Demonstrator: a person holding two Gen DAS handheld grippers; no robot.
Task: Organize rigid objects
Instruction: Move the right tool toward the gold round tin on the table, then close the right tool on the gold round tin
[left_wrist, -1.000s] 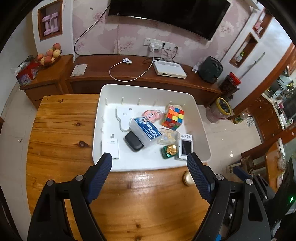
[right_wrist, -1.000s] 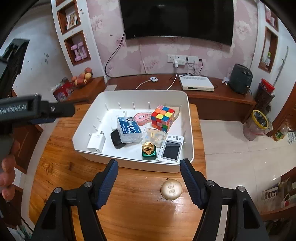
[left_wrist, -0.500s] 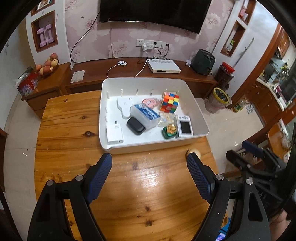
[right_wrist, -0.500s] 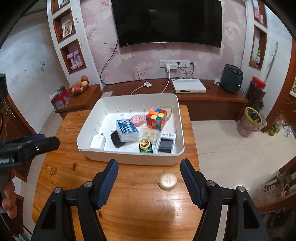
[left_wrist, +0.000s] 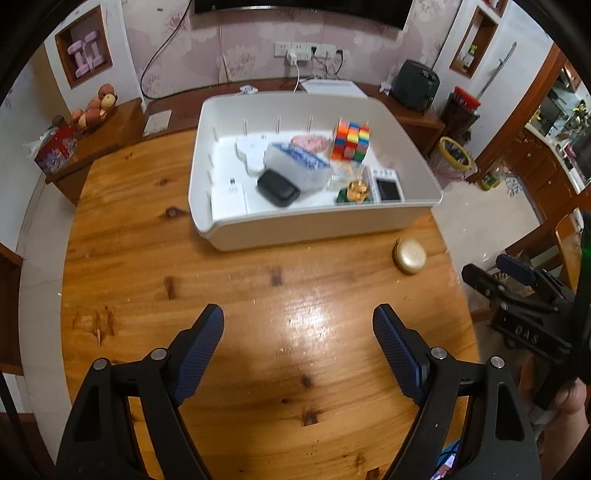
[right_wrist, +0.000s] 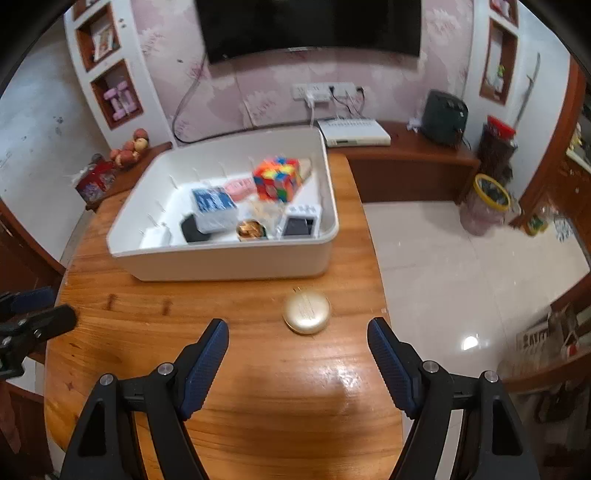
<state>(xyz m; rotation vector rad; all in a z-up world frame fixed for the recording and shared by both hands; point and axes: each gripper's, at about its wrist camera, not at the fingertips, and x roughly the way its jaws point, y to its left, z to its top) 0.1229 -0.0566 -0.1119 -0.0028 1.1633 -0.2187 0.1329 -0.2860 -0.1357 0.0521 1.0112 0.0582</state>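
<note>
Gold round case lies on the wooden table, just outside the near wall of the white bin, ahead of the right gripper; its jaws are opening, nothing between them. Left gripper spread wide, empty, over bare tabletop.

Table w/ bin at its far side, 12 o'clock. In bin: cube far right, charger near left, case just right of charger, box behind case, camera near right corner. Compact on table outside bin, at 1 o'clock before right gripper. Left gripper over bare table nr the near edge.
</note>
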